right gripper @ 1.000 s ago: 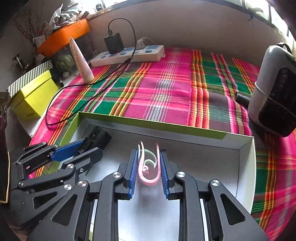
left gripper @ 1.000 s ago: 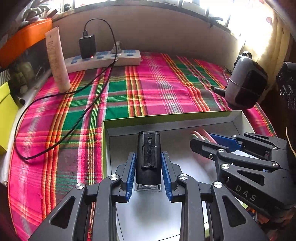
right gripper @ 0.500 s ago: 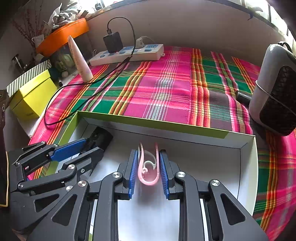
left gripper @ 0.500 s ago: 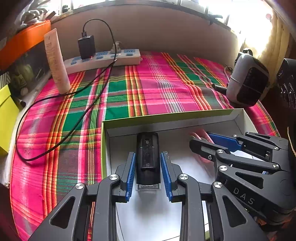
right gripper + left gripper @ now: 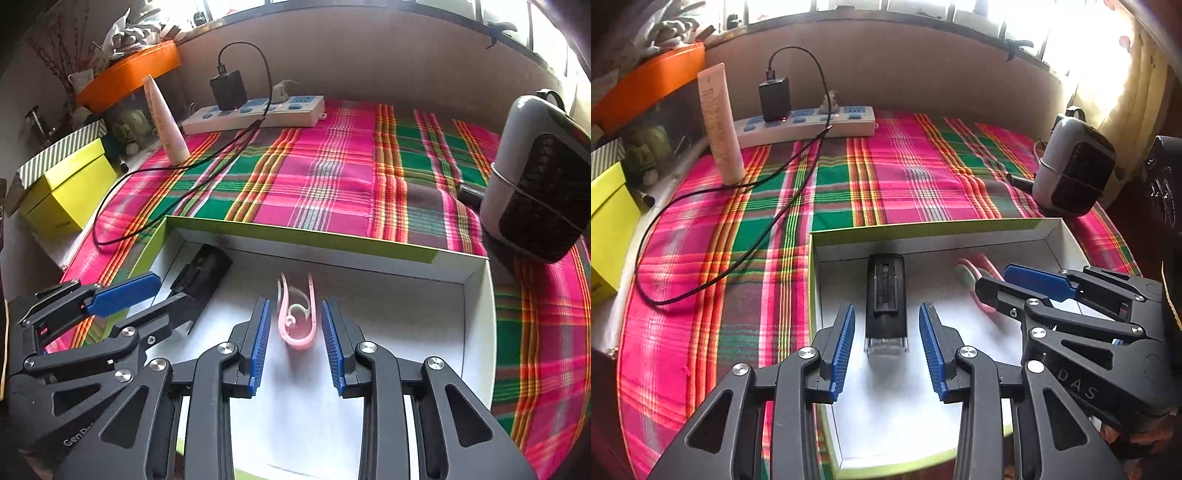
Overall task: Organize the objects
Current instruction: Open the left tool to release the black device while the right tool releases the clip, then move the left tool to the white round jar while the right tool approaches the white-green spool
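While both grippers pointed down into the shallow white box (image 5: pixel 827 332) with its green rim, the left gripper (image 5: pixel 886 345) stood with its blue pads apart, having just been opening, and the black rectangular device (image 5: pixel 885 295) lay on the box floor between them, touched by neither pad. Just to its right, the right gripper (image 5: pixel 293 341) had likewise just been opening, and the pink clip (image 5: pixel 297 314) lay loose between its pads on the white floor. Beyond the box stretched the plaid cloth (image 5: pixel 905 177), crossed on the left by a black cable (image 5: pixel 746 254). At the right edge stood a small white and black heater (image 5: pixel 535 181). Farthest back, against the wall, an upright cream tube (image 5: pixel 720 125) stood beside a white power strip (image 5: pixel 812 123) bearing a black charger (image 5: pixel 774 98).
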